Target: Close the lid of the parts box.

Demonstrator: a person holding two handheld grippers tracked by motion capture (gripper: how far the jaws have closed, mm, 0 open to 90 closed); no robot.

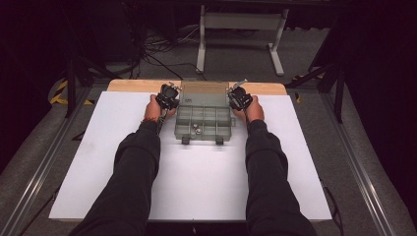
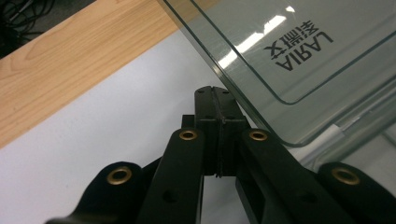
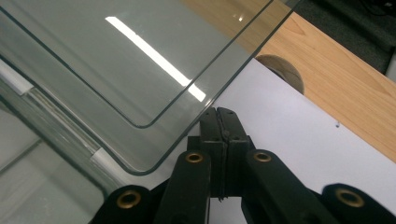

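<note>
A clear plastic compartment box [image 1: 203, 119] sits near the far middle of the white sheet [image 1: 123, 162] on the bench [image 1: 133, 84], its transparent lid [image 1: 204, 93] swung up and leaning back toward the far edge. The left tongs [image 1: 169, 93] and right tongs [image 1: 238, 97] flank that lid, one at each side edge — a symmetrical stance that probably steadies it as it pivots on its hinge.

In the left gripper view the left tongs [image 2: 216, 100] are pressed together with nothing between them, their tip just beside the lid's [image 2: 299, 60] rounded corner, which carries printed lettering. The right gripper view mirrors this: the right tongs [image 3: 220, 117] are likewise closed on nothing, nudging the lid [image 3: 116, 65] edge rather than pinching it.

The box's tray is divided into compartments; two small pale items [image 1: 196, 130] lie in a near one — too small to identify.
</note>
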